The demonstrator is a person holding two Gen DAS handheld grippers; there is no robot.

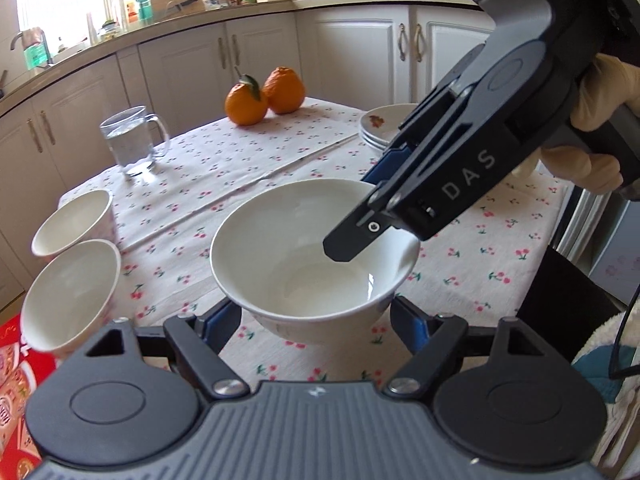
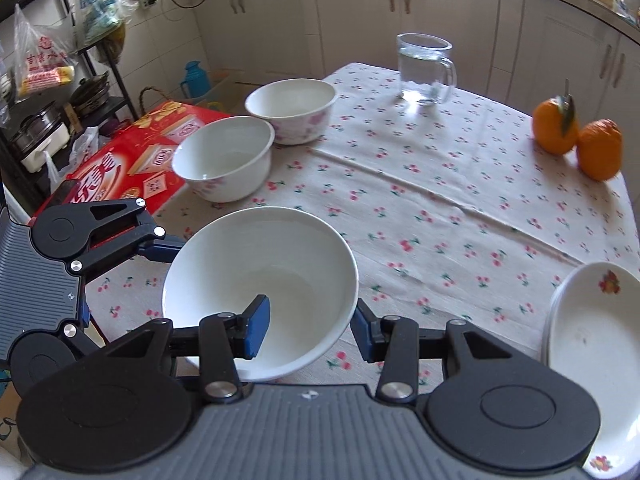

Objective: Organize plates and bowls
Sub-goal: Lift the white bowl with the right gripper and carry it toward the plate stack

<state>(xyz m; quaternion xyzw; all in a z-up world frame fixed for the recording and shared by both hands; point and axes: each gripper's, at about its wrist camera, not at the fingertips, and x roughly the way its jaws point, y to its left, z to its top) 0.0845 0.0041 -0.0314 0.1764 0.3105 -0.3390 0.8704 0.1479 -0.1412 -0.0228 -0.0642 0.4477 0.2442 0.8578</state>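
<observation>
A white flared bowl (image 1: 312, 256) (image 2: 260, 280) stands on the cherry-print tablecloth. My left gripper (image 1: 320, 320) is open, its blue pads on either side of the bowl's base. My right gripper (image 2: 310, 330) is open and straddles the bowl's near rim: one finger (image 2: 256, 332) is inside the bowl, the other is outside. It shows in the left wrist view (image 1: 360, 236) reaching over the rim. Two white bowls with pink flowers (image 2: 224, 158) (image 2: 292, 110) stand at the table's left edge. A stack of white plates (image 2: 592, 340) (image 1: 384, 124) sits at the right.
A glass mug of water (image 2: 426, 68) and two oranges (image 2: 556, 124) (image 2: 600, 148) stand on the far side of the table (image 2: 440, 184). A red box (image 2: 132, 156) lies beside the table's left edge. Kitchen cabinets surround the table.
</observation>
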